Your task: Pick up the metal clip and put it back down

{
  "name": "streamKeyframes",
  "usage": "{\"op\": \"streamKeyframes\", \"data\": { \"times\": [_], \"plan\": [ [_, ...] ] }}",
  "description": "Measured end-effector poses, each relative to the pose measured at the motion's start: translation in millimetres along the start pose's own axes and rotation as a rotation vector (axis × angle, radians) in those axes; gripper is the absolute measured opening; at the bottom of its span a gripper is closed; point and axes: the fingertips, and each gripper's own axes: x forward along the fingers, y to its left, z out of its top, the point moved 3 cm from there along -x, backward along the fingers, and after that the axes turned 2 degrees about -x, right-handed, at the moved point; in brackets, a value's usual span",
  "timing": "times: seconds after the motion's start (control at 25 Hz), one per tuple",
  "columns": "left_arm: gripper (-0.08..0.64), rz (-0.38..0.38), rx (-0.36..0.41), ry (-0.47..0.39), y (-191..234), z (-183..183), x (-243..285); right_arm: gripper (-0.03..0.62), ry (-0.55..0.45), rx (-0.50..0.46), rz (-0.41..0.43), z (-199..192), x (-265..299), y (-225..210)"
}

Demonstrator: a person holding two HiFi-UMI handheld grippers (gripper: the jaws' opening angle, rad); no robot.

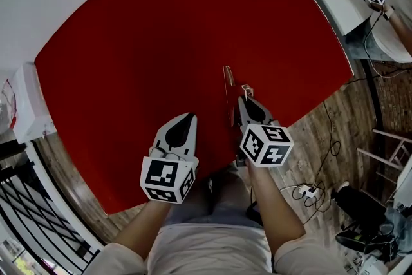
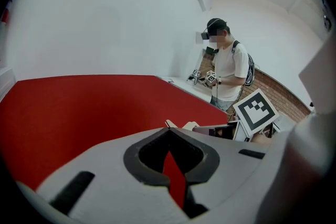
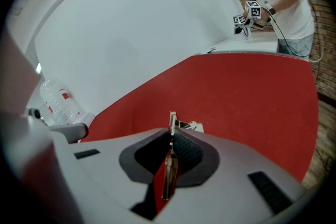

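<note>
Red bench (image 1: 161,42) lay below. Right tool (image 1: 248,102) was clamped on the metal clip (image 1: 227,84), which stuck out beyond its tips; so thin a hold risked twisting loose. Left tool (image 1: 188,116) sat closed, empty.

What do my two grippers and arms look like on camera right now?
Both the left gripper and right gripper are light grey plastic shells tapering to a point, with dark grey pads inside. Each carries a white cube with black square markers at its back. The person wears a pale short-sleeved top.
</note>
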Motion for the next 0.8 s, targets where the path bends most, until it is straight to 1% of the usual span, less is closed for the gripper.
{"op": "streamKeyframes", "data": {
  "times": [0.16,0.44,0.52,0.8],
  "plan": [
    [0.005,0.000,0.000,0.001,2.1,-2.6,0.8,0.026,0.001,0.012,0.002,-2.8,2.6,-1.8],
    [0.005,0.002,-0.006,0.009,-0.1,-5.6,3.1,0.031,0.022,0.016,-0.025,-3.6,3.9,-9.0],
    [0.005,0.003,-0.006,0.008,-0.3,-6.2,3.3,0.043,0.027,0.013,-0.032,-4.2,4.5,-11.7],
    [0.005,0.007,-0.010,0.010,0.9,-6.9,3.2,0.116,0.046,0.002,-0.045,-6.4,6.8,-15.2]
  ]
}}
